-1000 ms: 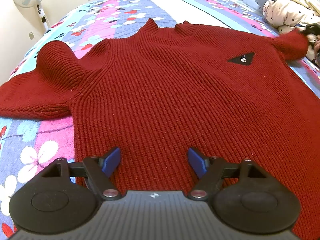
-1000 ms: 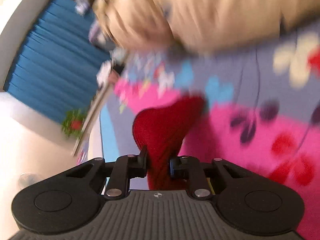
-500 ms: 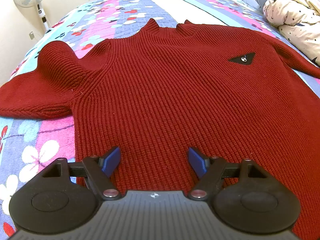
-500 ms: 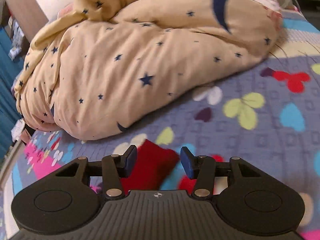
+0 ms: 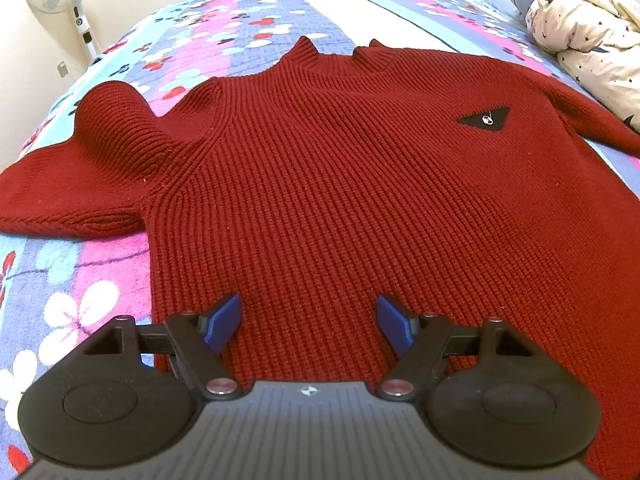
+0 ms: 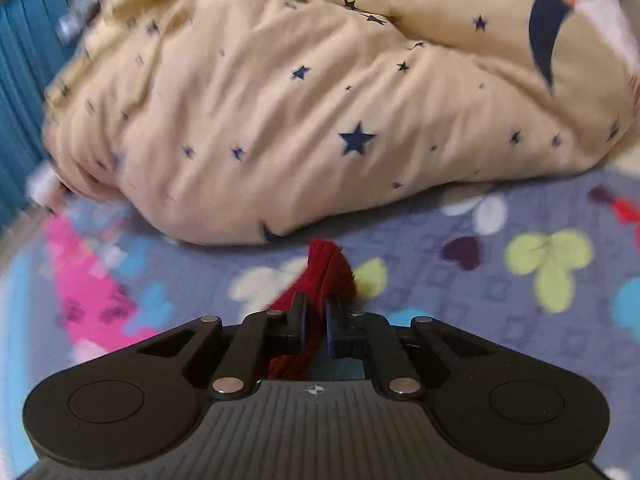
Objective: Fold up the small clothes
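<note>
the red sweater lies flat on the bed, chest up. the left gripper hovers released over its near hem; the right gripper has just been closing and is clenched on the right sleeve cuff. thick, soft knit, likely floppy: best gripped at cuffs and hem.
</note>
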`<state>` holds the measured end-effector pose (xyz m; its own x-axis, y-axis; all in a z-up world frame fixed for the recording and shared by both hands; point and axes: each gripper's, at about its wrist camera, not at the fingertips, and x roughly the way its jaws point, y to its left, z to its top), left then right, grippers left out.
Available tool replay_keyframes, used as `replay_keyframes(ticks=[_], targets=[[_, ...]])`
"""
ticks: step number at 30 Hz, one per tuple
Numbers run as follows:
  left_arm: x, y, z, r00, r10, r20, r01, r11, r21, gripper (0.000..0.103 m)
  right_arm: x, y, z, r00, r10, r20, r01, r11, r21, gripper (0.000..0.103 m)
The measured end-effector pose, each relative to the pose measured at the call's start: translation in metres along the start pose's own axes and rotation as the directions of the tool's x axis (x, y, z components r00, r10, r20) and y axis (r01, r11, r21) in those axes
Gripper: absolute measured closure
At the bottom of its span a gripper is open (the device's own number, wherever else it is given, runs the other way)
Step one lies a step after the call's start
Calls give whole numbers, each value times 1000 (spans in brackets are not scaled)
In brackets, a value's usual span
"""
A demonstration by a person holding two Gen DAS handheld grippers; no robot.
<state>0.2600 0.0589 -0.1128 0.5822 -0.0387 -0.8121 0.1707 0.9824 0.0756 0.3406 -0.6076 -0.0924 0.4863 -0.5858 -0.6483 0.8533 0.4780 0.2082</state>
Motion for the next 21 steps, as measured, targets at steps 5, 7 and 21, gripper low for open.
replay_keyframes(ticks=[5, 7, 21], targets=[[-15, 5, 5, 1000, -26, 18, 26, 999, -18, 24, -94, 0, -28, 989, 65, 133, -45, 988, -147, 61], [-20, 6, 4, 999, -43, 19, 43, 999, -24, 24, -133, -3, -49, 969, 239, 56, -219, 946, -240, 55], [-67, 12, -68, 993, -57, -104, 55, 998, -23, 24, -227, -55, -180, 820, 226, -526, -506, 716, -481, 33]])
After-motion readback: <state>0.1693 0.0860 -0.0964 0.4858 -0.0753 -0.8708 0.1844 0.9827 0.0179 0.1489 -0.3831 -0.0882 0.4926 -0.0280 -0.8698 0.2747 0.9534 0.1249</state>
